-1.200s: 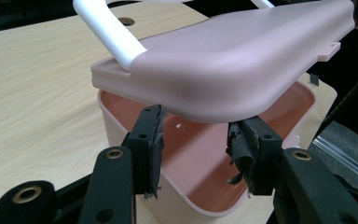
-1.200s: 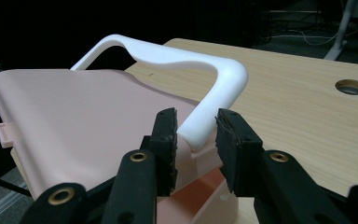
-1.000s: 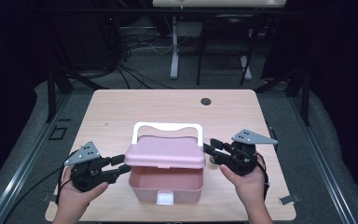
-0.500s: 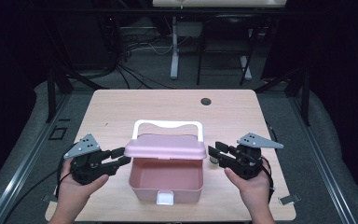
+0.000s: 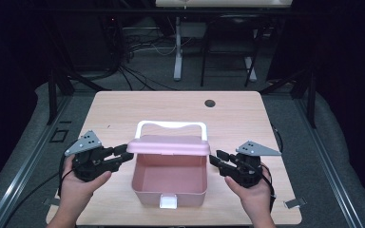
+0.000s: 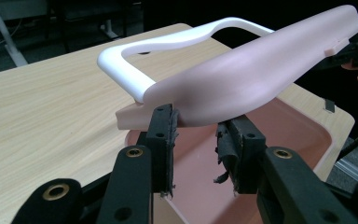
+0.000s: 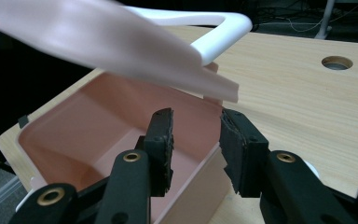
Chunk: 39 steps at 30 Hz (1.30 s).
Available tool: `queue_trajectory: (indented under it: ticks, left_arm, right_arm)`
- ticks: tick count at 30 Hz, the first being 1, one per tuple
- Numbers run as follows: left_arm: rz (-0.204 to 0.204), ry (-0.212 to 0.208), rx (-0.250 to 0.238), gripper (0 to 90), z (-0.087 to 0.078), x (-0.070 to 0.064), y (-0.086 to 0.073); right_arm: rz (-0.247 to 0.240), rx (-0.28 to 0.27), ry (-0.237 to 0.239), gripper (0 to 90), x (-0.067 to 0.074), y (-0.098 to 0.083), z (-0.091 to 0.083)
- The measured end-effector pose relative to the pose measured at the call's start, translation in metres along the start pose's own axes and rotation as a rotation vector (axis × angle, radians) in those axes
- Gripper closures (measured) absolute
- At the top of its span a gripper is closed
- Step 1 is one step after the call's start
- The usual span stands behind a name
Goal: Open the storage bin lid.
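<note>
Both grippers [image 5: 123,153] [image 5: 217,158] lower beside lid [image 5: 168,145]

Pink box [image 5: 169,183] on wooden table [image 5: 123,111]

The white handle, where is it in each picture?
High view: the white handle arches behind the pink lid, mid-table.
Left gripper view: handle at top centre, above the lid.
Right gripper view: handle at top, right of centre.
Shared landmark: the pink lid it joins.
</note>
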<state>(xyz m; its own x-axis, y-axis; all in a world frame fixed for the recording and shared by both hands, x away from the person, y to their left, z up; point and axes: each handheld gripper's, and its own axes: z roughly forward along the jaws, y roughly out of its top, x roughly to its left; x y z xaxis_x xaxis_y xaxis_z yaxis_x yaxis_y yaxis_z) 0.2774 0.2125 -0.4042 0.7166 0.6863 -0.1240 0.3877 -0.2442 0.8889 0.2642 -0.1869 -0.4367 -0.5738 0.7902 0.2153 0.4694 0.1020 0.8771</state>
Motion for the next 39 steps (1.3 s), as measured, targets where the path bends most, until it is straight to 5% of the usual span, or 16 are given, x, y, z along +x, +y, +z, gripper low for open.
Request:
queue_trajectory:
  ticks: [17,39]
  left_arm:
    - [-0.021,0.016,-0.021,67.9,0.009,0.009,0.010]
    - [-0.041,0.034,-0.036,68.3,0.020,0.018,0.018]
  right_arm:
    - [-0.059,0.083,-0.029,63.0,0.013,-0.016,0.020]
    - [-0.078,0.159,-0.049,61.4,0.018,-0.032,0.032]
